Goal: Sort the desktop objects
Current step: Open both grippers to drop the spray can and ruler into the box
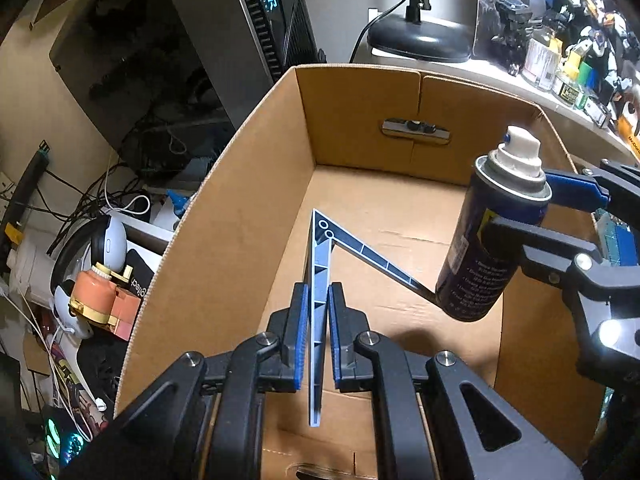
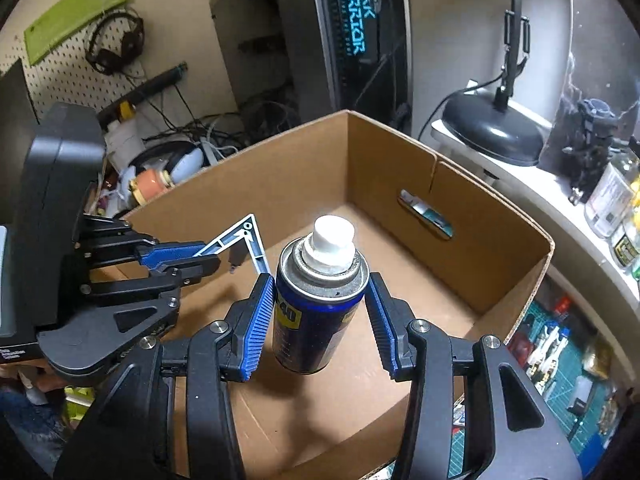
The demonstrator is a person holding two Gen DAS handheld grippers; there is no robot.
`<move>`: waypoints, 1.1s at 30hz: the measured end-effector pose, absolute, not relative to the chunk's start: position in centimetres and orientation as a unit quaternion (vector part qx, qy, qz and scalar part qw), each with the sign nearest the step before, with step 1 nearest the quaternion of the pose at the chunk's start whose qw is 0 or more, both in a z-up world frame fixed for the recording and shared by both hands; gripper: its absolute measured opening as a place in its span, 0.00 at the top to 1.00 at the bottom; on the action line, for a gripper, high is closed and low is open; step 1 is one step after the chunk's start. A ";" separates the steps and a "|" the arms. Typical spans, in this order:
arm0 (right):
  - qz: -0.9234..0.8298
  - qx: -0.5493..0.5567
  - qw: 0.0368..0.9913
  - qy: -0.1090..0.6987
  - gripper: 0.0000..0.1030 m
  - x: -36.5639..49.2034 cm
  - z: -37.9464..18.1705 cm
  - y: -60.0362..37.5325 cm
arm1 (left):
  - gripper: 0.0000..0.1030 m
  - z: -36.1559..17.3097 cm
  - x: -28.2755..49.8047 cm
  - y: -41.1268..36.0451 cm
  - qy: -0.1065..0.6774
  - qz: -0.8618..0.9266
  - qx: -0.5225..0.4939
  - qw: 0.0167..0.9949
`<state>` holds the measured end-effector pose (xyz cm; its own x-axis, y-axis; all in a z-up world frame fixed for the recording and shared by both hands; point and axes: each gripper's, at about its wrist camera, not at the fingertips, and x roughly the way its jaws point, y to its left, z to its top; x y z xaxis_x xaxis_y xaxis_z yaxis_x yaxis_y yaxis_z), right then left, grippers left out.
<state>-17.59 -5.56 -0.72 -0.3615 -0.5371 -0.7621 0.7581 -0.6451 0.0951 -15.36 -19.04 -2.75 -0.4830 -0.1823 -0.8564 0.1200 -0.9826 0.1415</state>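
Note:
My left gripper (image 1: pixel 319 292) is shut on a blue-grey plastic set square (image 1: pixel 320 276), held edge-on over the open cardboard box (image 1: pixel 256 184). My right gripper (image 2: pixel 320 280) is shut on a blue WD-40 spray can (image 2: pixel 316 312) with a white nozzle, held upright above the box floor (image 2: pixel 360 380). In the left wrist view the can (image 1: pixel 492 232) hangs at the right, in the right gripper's fingers (image 1: pixel 520 236), touching or just in front of the square's long edge. In the right wrist view the left gripper (image 2: pixel 192 258) holds the square (image 2: pixel 246 236) at the left.
A black lamp base (image 1: pixel 420 36) and a shelf of bottles and model figures (image 1: pixel 560 64) stand behind and right of the box. A PC case (image 2: pixel 360 32) stands behind. Cables, headphones and toys (image 1: pixel 96 292) crowd the left. A green cutting mat (image 2: pixel 560 360) lies at the right.

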 end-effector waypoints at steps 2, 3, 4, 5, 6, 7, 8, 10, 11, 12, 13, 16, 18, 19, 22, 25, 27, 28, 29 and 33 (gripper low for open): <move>-0.810 0.410 0.395 0.142 0.57 -17.7 -1.2 -5.6 | 0.90 -3.0 -15.5 -19.1 -0.035 -0.857 0.506 0.089; -0.808 0.413 0.394 0.144 0.57 -17.7 -1.3 -5.6 | 0.90 -3.2 -15.6 -19.1 -0.037 -0.855 0.509 0.090; -0.808 0.414 0.393 0.145 0.57 -17.7 -1.5 -5.6 | 0.90 -3.3 -15.6 -19.2 -0.039 -0.853 0.512 0.091; -0.807 0.417 0.392 0.147 0.57 -17.8 -1.7 -5.6 | 0.90 -3.5 -15.7 -19.2 -0.041 -0.852 0.515 0.091; -0.806 0.419 0.392 0.148 0.57 -17.8 -1.8 -5.6 | 0.90 -3.6 -15.8 -19.2 -0.043 -0.850 0.517 0.092; -0.805 0.421 0.391 0.149 0.57 -17.8 -2.0 -5.6 | 0.90 -3.7 -15.8 -19.2 -0.046 -0.848 0.520 0.094; -0.804 0.422 0.391 0.150 0.57 -17.8 -2.1 -5.6 | 0.90 -3.8 -15.9 -19.1 -0.051 -0.846 0.522 0.097; -0.803 0.425 0.390 0.150 0.57 -17.8 -2.2 -5.7 | 0.90 -3.9 -15.9 -19.1 -0.054 -0.845 0.523 0.097; -0.803 0.426 0.389 0.150 0.57 -17.8 -2.2 -5.8 | 0.90 -4.0 -15.9 -19.0 -0.053 -0.844 0.524 0.097; -0.803 0.427 0.389 0.151 0.57 -17.8 -2.2 -5.9 | 0.90 -4.0 -15.9 -19.0 -0.055 -0.844 0.525 0.098; -0.802 0.428 0.388 0.153 0.57 -17.8 -2.3 -5.9 | 0.90 -3.9 -15.8 -19.0 -0.055 -0.844 0.524 0.100; -0.801 0.429 0.391 0.145 0.57 -18.0 -2.3 -5.9 | 0.78 -3.8 -15.9 -19.2 -0.051 -0.843 0.526 0.107; -0.802 0.427 0.395 0.132 0.48 -18.2 -2.1 -5.7 | 0.66 -3.5 -15.7 -19.2 -0.055 -0.845 0.518 0.119; -0.805 0.425 0.394 0.129 0.48 -18.3 -1.9 -5.4 | 0.63 -3.3 -15.5 -19.3 -0.055 -0.850 0.510 0.121; -0.811 0.416 0.392 0.122 0.47 -18.3 -1.4 -4.8 | 0.58 -2.4 -14.9 -19.5 -0.041 -0.860 0.495 0.120; -0.818 0.404 0.393 0.114 0.46 -18.2 -0.5 -3.9 | 0.53 -1.5 -14.3 -19.7 -0.032 -0.871 0.476 0.121; -0.823 0.395 0.393 0.110 0.44 -18.0 0.1 -3.2 | 0.53 -1.0 -13.9 -19.8 -0.029 -0.875 0.467 0.122; -0.825 0.392 0.393 0.108 0.43 -17.9 0.5 -2.9 | 0.53 -0.9 -13.8 -19.7 -0.028 -0.876 0.465 0.121; -0.827 0.387 0.393 0.107 0.42 -17.8 0.8 -2.6 | 0.53 -0.9 -13.6 -19.7 -0.028 -0.877 0.465 0.120; -0.833 0.377 0.391 0.102 0.42 -17.5 1.8 -1.5 | 0.53 -0.7 -12.9 -19.7 -0.022 -0.880 0.458 0.121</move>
<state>-17.51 -1.46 1.79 -0.4101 -0.5747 -0.7082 0.7291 -0.6731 0.1241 -12.86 -19.65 -0.72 -0.5503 -0.2339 -0.8015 0.1932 -0.9696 0.1503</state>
